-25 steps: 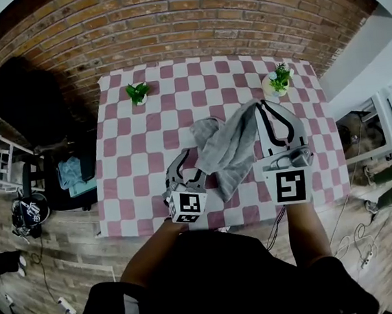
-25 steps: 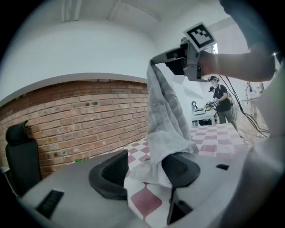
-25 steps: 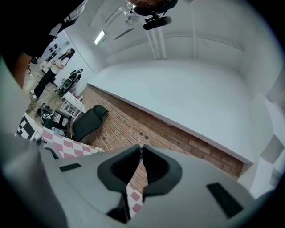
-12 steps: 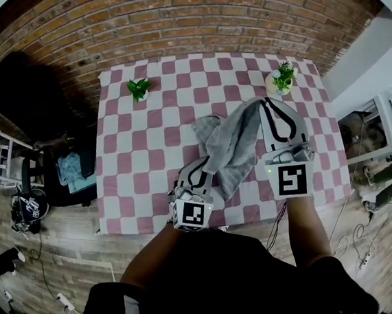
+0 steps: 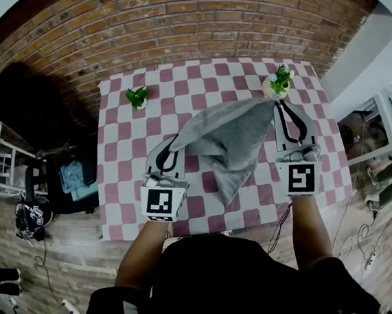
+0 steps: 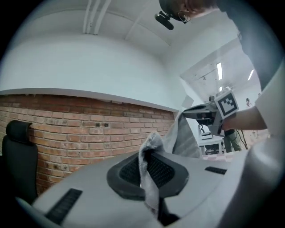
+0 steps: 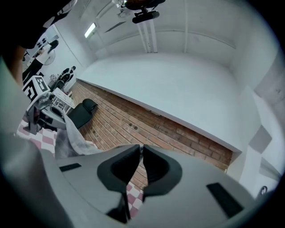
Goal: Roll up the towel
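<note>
A brick wall backs the pink-checked surface [image 5: 124,160], with a small plant [image 5: 137,94] at eleven o'clock. The grey towel [image 5: 225,139] hangs in the air over its middle, strung between both grippers. The left gripper [image 5: 173,142] fingers pinch one corner. The right gripper [image 5: 278,102] fingers are pressed together, seemingly on the other corner. The cloth looks light and limp, so corners give the best hold.
</note>
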A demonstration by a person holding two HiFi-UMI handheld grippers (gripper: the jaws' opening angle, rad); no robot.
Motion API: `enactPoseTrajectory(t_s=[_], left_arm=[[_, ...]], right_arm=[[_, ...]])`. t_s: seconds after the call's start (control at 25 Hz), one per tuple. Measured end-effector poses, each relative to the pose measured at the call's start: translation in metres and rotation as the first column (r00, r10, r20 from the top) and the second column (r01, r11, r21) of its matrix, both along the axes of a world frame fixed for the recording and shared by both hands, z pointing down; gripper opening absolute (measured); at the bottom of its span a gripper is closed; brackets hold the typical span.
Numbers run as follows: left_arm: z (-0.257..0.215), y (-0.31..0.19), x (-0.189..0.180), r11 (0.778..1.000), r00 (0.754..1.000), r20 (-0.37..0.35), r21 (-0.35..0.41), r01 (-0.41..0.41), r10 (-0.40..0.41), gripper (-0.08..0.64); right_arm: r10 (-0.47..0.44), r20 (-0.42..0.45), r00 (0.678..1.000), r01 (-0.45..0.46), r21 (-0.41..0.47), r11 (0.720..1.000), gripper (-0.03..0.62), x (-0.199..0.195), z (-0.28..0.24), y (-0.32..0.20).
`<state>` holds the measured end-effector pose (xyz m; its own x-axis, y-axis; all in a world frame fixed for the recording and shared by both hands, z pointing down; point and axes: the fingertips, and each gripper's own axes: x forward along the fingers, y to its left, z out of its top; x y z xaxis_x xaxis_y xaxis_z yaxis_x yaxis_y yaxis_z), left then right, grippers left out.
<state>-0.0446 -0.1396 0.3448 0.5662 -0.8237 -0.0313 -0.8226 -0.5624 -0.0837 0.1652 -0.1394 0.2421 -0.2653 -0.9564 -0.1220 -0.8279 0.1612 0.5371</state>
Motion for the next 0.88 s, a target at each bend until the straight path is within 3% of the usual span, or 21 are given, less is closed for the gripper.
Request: enactPoseTrajectory(t_s=[0.36,0.68,0.88], left_arm=[[-0.054,-0.023,-0.015,0.998,1.000,-0.007,0.057,0.021,-0.021,0.006],[-0.094,-0.023,-0.012,0.989,0.998,0.004,0.133,0.061,-0.062,0.006],[-0.093,-0.016,-0.009,0.986,0.994,0.006,0.128,0.108,-0.109,0.006]], right_arm=[[-0.024,0.121,0.992,0.023,0.003,1.000,0.028,0.021,0.007,0.007],[-0.060,0.145,0.988,0.059,0.013,0.998,0.028,0.033,0.008,0.010],[-0.109,0.157,0.982,0.107,0.026,0.994,0.026,0.039,0.005,0.017]])
